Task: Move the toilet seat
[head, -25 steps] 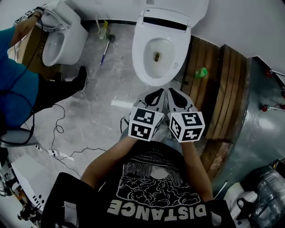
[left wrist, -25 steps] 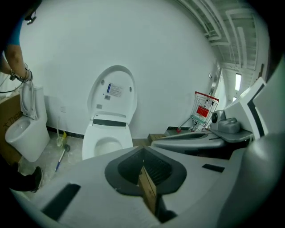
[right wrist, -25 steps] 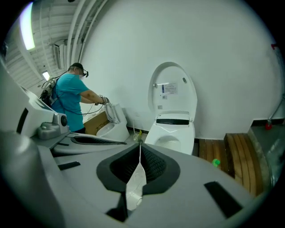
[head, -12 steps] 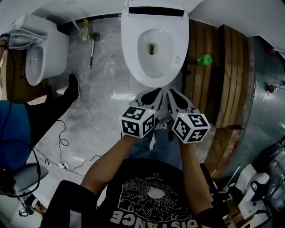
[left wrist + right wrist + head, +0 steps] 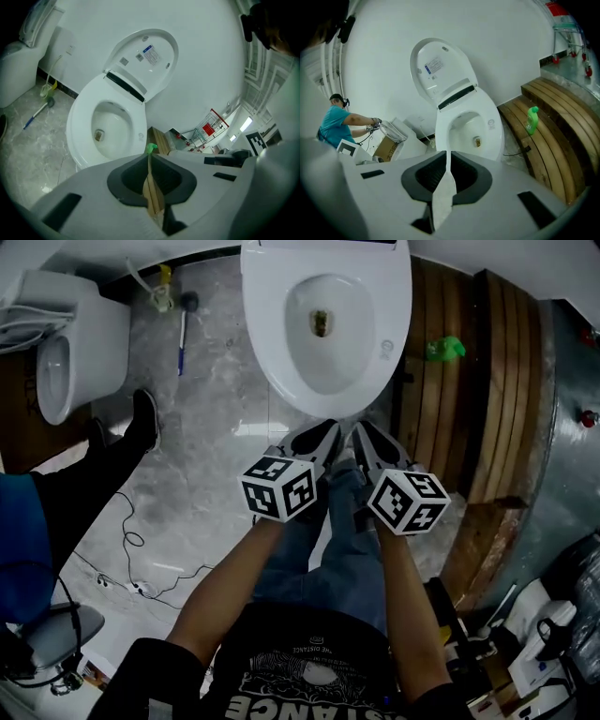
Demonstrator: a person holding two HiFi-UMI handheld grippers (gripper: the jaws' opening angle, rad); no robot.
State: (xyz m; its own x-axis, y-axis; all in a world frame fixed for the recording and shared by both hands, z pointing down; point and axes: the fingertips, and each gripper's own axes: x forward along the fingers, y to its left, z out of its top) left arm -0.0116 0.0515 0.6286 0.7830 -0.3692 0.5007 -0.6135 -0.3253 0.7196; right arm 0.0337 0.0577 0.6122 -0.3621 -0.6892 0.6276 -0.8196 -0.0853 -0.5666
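While the left tongs (image 5: 322, 439) and the right tongs (image 5: 367, 439) hang side by side above the person's knees, the toilet seat (image 5: 269, 352) lies straight ahead of them and lower down, with its front edge near their tips. Both pairs are closed with nothing between the jaws. The seat's long axis runs directly away from the person towards the wall, where the hinge sits under the raised lid (image 5: 145, 56). Neither hand looks clearly nearer. The left lines up with the middle of the front edge, the right slightly towards the wooden platform (image 5: 473, 399). The near front edge looks to me like the natural place to take it. The seat is a glossy white oval ring lying flat on the bowl.
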